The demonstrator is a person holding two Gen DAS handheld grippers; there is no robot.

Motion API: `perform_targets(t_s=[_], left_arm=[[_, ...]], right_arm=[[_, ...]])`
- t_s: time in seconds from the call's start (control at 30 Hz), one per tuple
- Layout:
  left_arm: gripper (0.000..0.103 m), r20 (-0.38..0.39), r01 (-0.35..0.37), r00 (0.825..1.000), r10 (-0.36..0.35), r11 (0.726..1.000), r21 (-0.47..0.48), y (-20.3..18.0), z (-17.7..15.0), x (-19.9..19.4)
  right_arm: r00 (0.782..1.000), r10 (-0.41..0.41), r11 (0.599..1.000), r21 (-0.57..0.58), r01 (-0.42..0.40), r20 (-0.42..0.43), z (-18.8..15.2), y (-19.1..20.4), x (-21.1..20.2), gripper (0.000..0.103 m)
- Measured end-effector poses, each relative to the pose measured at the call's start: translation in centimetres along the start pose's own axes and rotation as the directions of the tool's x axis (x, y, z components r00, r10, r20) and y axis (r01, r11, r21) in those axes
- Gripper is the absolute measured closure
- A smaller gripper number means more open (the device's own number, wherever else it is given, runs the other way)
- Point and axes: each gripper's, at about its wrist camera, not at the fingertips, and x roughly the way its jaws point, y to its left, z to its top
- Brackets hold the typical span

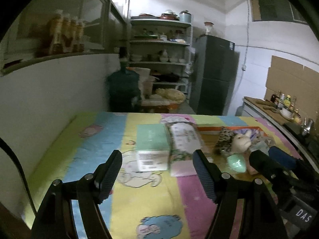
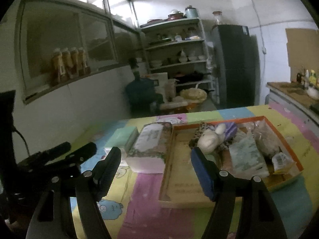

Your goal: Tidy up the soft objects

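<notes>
From the right wrist the whole orange-rimmed cardboard tray [image 2: 287,139] is laid out on the patchwork tablecloth [image 2: 143,199], holding a cream plush toy [image 2: 209,142] on a leopard-print cloth [image 2: 201,131], a pale green tissue pack [image 2: 247,155] and a clear bag [image 2: 265,139]; the left wrist catches only its far rim and the toy. The left view alone shows the barcode label on the mint box [image 1: 152,139] beside the floral tissue pack [image 1: 184,137] (both outside the tray). The left gripper [image 1: 157,171] and right gripper [image 2: 155,171] both gape wide, empty, above the cloth.
</notes>
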Motion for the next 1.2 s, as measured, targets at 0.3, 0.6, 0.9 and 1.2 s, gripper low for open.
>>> perform_targets(t_s=[0.3,0.6,0.9,1.2], left_arm=[[0.03,-0.003,-0.044,0.999,0.044,0.999,-0.011,2.4,-1.1,-1.7],[0.03,-0.006,-0.049,0.999,0.048,0.999,-0.022,4.0,-2.1,-2.9],[0.03,-0.005,-0.056,0.998,0.056,0.998,-0.018,4.9,-1.9,-3.1],[0.03,-0.002,-0.059,0.998,0.059,0.998,-0.013,5.2,-1.8,-2.9]], right_arm=[[0.991,-0.106,0.994,-0.021,0.108,0.076,-1.1,3.6,-1.3,0.029],[0.988,-0.139,0.989,-0.03,0.142,0.07,-1.8,5.4,-1.9,0.029],[0.984,-0.156,0.987,-0.031,0.159,0.087,-1.8,6.1,-2.0,0.029],[0.976,-0.183,0.982,-0.029,0.188,0.118,-1.4,6.2,-1.6,0.029]])
